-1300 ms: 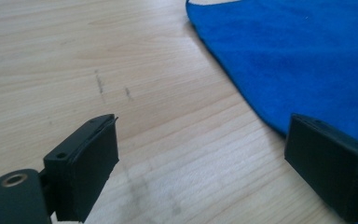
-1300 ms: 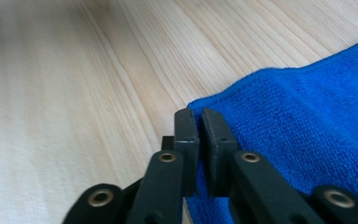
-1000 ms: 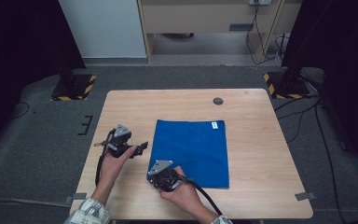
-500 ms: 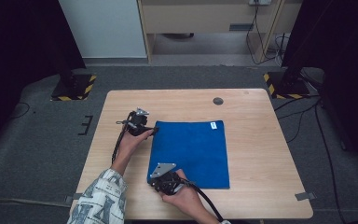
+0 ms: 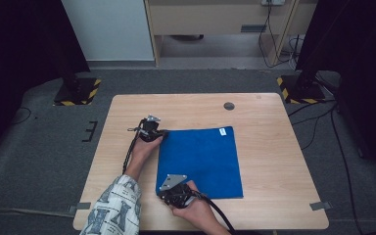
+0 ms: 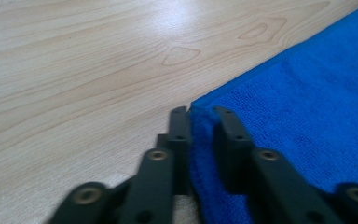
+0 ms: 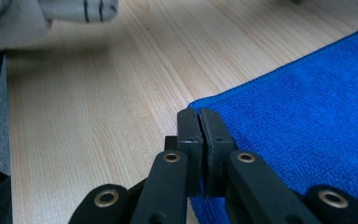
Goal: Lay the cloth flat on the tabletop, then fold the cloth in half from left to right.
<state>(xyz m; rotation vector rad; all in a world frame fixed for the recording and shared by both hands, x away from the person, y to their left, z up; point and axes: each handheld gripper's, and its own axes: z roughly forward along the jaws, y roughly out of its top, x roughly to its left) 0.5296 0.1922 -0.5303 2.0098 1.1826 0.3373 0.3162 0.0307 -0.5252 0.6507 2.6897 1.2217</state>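
From above, the blue cloth [image 5: 200,161] lies flat on the table [image 5: 274,147], its long axis running away from the person, with the left gripper [image 5: 152,131] at its far left corner and the right gripper [image 5: 172,188] at its near left corner. In the left gripper view, the fingers [image 6: 179,135] have just been closing and straddle the corner's raised edge. In the right gripper view, the fingers [image 7: 189,135] are pressed together, pinching the corner.
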